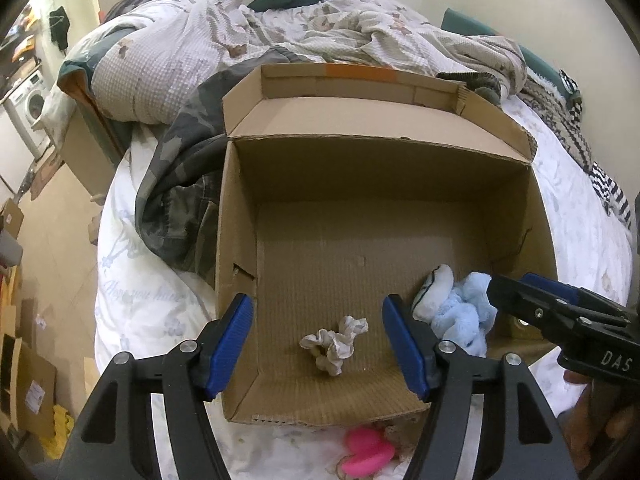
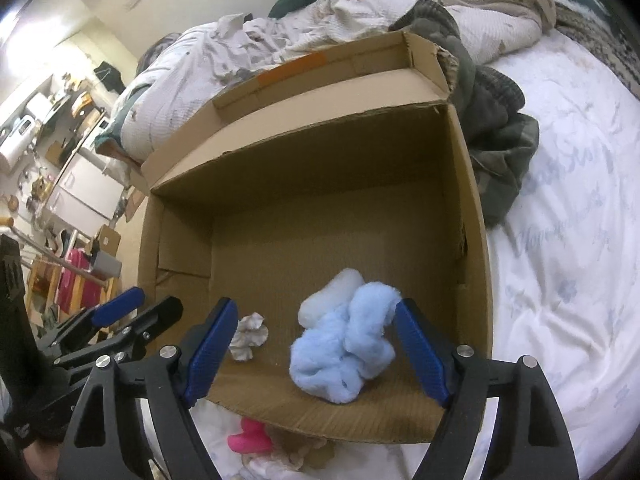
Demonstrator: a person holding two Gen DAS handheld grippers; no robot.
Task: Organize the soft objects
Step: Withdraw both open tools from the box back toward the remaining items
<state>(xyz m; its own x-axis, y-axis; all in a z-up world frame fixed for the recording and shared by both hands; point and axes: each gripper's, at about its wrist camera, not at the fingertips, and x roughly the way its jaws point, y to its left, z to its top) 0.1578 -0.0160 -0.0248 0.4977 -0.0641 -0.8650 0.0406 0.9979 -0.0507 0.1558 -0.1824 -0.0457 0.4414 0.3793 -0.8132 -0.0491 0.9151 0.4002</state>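
Note:
An open cardboard box [image 1: 360,168] lies on the bed and also shows in the right wrist view [image 2: 304,160]. Inside it lie a crumpled white scrunchie [image 1: 335,340] [image 2: 249,335], a fluffy light-blue soft object [image 1: 466,312] [image 2: 352,350] and a white soft object [image 1: 434,292] [image 2: 332,294] against it. My left gripper [image 1: 318,348] is open above the scrunchie, holding nothing. My right gripper [image 2: 316,354] is open with its fingers on either side of the blue object, not closed on it; it also shows at the right of the left wrist view [image 1: 560,312].
A pink soft object [image 1: 366,454] [image 2: 250,438] and a beige one [image 2: 298,450] lie on the white sheet in front of the box. A camouflage garment [image 1: 176,208] [image 2: 500,152] and a rumpled duvet [image 1: 240,40] lie beside and behind the box.

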